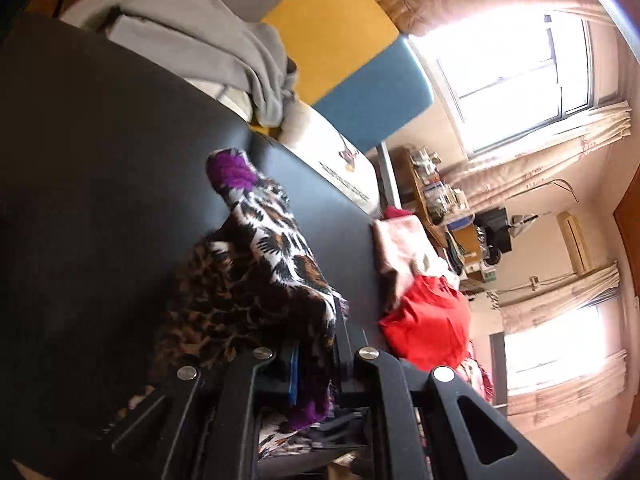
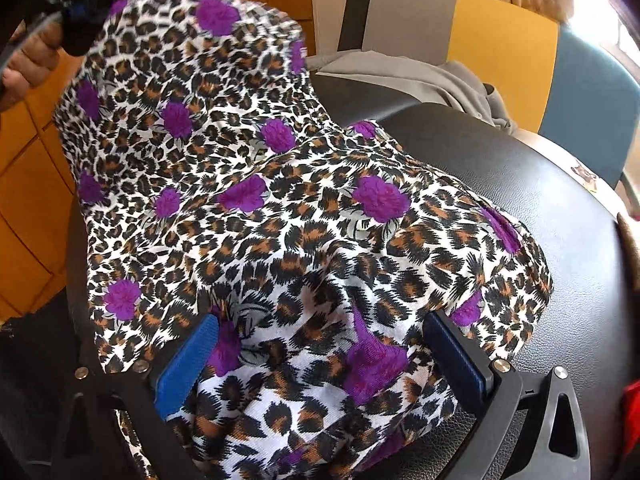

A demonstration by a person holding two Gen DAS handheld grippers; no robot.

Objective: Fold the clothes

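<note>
Two tools [image 1: 314, 364] [image 2: 324, 356] grip soft leopard-print garment [image 2: 280, 208].

Looks like someone's lived-in room at home, not a lab. There's a bright window [image 1: 516, 80] with beige patterned curtains [image 1: 532, 168], a cluttered wooden shelf [image 1: 436, 196] full of jars and boxes, and a wall air conditioner [image 1: 575, 244]. Laundry's piled around too: a grey garment [image 2: 424, 76] and something red [image 1: 430, 320] on the black table [image 1: 100, 140], with colour-block chairs [image 2: 500, 40] behind.
</note>
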